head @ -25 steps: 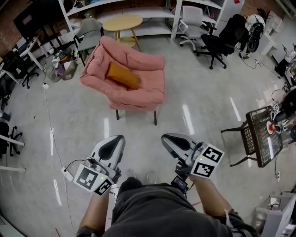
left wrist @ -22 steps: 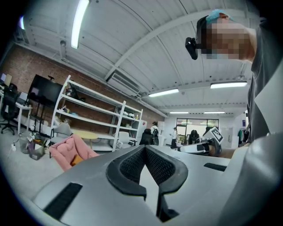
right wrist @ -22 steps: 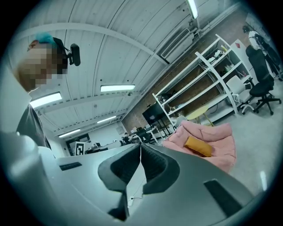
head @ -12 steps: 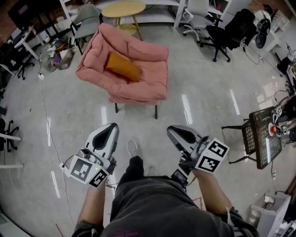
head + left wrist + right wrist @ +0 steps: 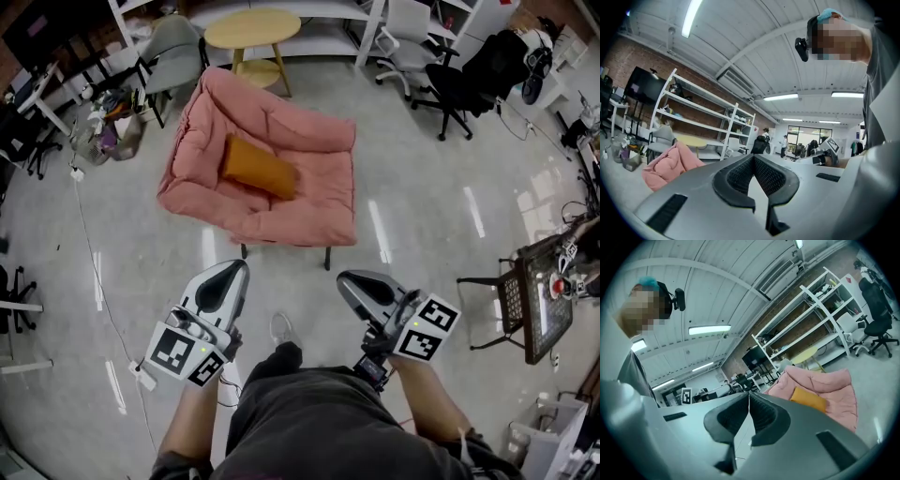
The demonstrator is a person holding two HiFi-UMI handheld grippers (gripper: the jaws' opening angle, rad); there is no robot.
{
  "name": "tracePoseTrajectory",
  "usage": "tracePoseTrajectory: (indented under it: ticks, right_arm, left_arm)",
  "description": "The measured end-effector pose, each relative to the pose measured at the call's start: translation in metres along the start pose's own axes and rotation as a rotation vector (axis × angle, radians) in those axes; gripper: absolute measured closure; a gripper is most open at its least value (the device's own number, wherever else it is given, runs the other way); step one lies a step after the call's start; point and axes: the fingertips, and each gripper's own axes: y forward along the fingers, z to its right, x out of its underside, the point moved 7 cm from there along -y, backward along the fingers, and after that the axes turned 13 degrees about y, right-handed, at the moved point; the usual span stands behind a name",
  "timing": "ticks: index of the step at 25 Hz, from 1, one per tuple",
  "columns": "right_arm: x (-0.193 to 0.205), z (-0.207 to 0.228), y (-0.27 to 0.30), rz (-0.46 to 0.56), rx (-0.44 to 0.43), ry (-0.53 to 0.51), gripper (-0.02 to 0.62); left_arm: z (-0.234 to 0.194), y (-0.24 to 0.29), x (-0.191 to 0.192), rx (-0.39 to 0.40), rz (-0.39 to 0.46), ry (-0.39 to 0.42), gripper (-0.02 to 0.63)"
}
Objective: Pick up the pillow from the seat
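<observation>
The chair [image 5: 314, 202] is nearer now, so the person is walking up to it. The pillow [image 5: 260, 169] lies on its seat. The left tool [image 5: 232, 272] and right tool [image 5: 349, 281] are shut and empty.

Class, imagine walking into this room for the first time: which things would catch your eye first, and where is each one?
The pink armchair stands out on the pale floor at the upper middle of the head view, with an orange pillow lying on its seat. In the foreground the left gripper and right gripper are held side by side short of the chair, both shut and empty. A round yellow table stands behind the chair.
</observation>
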Motion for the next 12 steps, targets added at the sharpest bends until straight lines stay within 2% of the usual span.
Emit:
tracePoseTrajectory:
  ticks: [6,12]
  right_arm:
    - [-0.031,0.022,0.066,0.002,0.011,0.007,0.578]
    - [-0.059,0.043,0.108,0.014,0.019,-0.002,0.578]
  left_arm:
    - [-0.071,0.034,0.009,0.016,-0.024,-0.036,0.595]
    - [-0.112,0.061,0.020,0.043,-0.052,-0.054,0.595]
